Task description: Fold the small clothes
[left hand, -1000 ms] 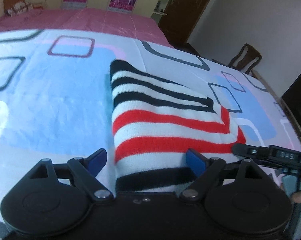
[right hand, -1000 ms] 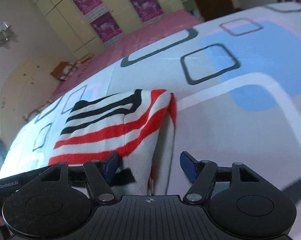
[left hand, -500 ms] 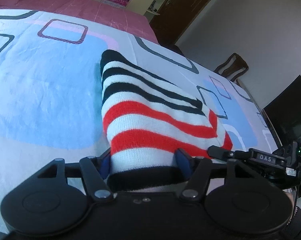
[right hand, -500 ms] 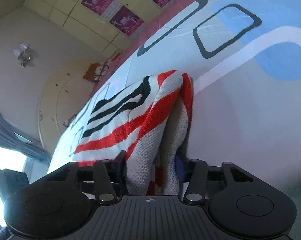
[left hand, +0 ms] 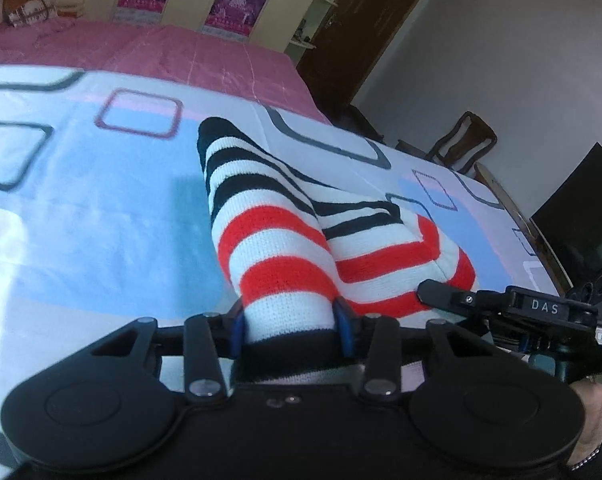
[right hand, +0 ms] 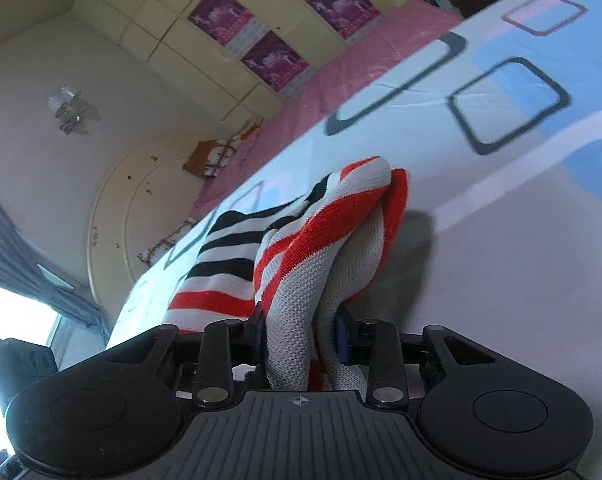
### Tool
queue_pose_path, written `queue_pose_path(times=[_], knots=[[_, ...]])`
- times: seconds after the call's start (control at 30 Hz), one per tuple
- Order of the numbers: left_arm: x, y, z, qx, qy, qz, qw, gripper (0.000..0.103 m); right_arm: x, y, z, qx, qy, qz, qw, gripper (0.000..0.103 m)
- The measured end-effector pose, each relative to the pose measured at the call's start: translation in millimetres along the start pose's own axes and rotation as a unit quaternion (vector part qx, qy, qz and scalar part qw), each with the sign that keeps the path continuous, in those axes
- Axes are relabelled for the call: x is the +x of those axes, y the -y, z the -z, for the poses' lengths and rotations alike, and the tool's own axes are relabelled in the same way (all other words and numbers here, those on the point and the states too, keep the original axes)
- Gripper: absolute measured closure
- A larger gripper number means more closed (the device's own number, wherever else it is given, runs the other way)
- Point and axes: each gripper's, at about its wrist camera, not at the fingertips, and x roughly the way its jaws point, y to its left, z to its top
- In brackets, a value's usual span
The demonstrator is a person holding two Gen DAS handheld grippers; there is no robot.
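Observation:
A small knitted garment (left hand: 285, 240) with white, black and red stripes lies on the bed sheet (left hand: 81, 220), its near edge lifted off the sheet. My left gripper (left hand: 291, 330) has its jaws closing on the near left corner, and the blue pads press the bunched knit. My right gripper (right hand: 301, 334) is also closing, its pads squeezing the gathered near right corner of the garment (right hand: 301, 264). In the left wrist view the right gripper's black finger (left hand: 453, 294) sits by the garment's right edge.
The sheet (right hand: 521, 220) is white and blue with dark square outlines. A pink cover (left hand: 161, 48) lies beyond it. A dark door (left hand: 365, 28), a wooden chair (left hand: 465, 140) and a black screen (left hand: 581, 208) stand to the right of the bed. Cupboards with purple posters (right hand: 269, 52) line the far wall.
Both grippers went from open around the flat garment's near corners to clamped on them. The near edge has bunched up and risen off the sheet.

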Motion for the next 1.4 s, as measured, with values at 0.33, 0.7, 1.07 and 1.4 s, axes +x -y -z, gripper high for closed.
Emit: queue_pose_path(times=[0.33,0.7,1.07,1.4], knots=[[-88.3,-81.5,-3.8,0.008,0.032,-0.017,0.9993,0.062,58.1,-100.9,37.0,-0.024,-0.001,-0.019,1.000,0.071],[-159.7,-208.4,-16.6,0.010,0.035,-0.041,0.9985,0.062,162.0,-201.2,101.3,-0.005,-0.010,-0.024,1.000,0.071],[-157.0,-273.7,-27.5,0.012,0.041,-0.072,0.9965,0.062,253.2,-234.4,114.8,-0.015,-0.032,-0.020,0.999,0.071],[-145.4,-295.2,-9.8,0.048,0.048,-0.105,0.9921,0.040,271.5,-215.8,118.1,-0.013,-0.046,0.027,0.998,0.062]])
